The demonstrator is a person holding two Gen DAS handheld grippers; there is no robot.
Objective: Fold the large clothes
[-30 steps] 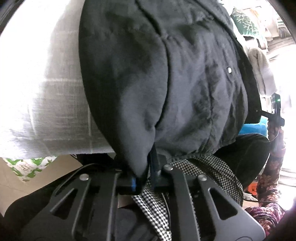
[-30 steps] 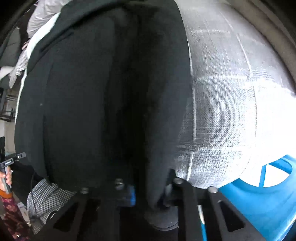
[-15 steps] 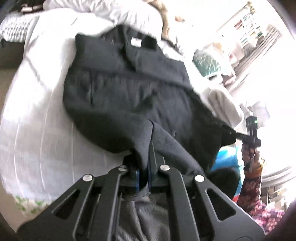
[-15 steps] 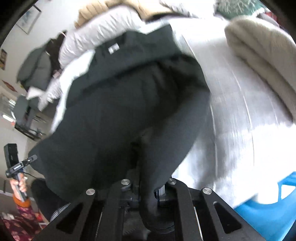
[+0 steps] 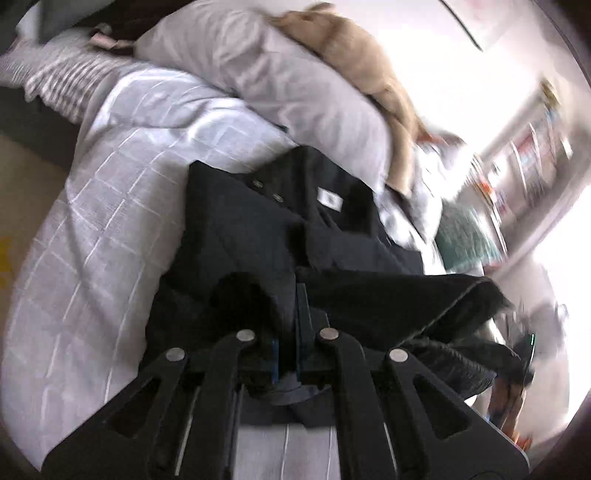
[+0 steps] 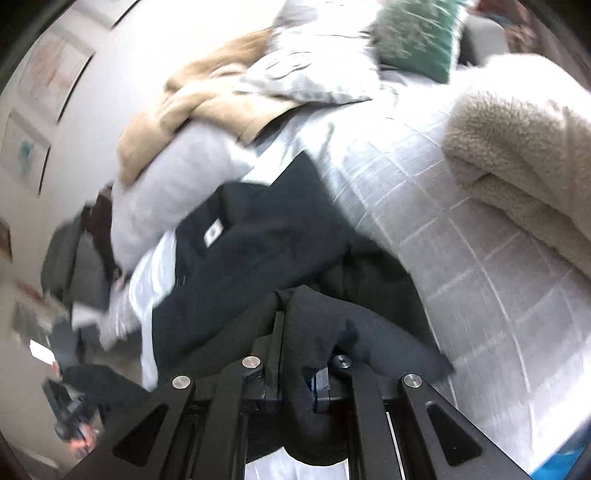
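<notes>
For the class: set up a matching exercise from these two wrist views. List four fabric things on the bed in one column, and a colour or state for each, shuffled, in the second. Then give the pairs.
Things:
1. dark garment
2. bed cover
3. fleece blanket
4. cushion

Descriptions:
A. green, at the far end of the bed
B. cream and fluffy, folded at the bed's edge
C. pinched in both the left gripper and the right gripper
D. pale with a white grid of lines

Pairs: 1-C, 2-D, 3-B, 4-A
</notes>
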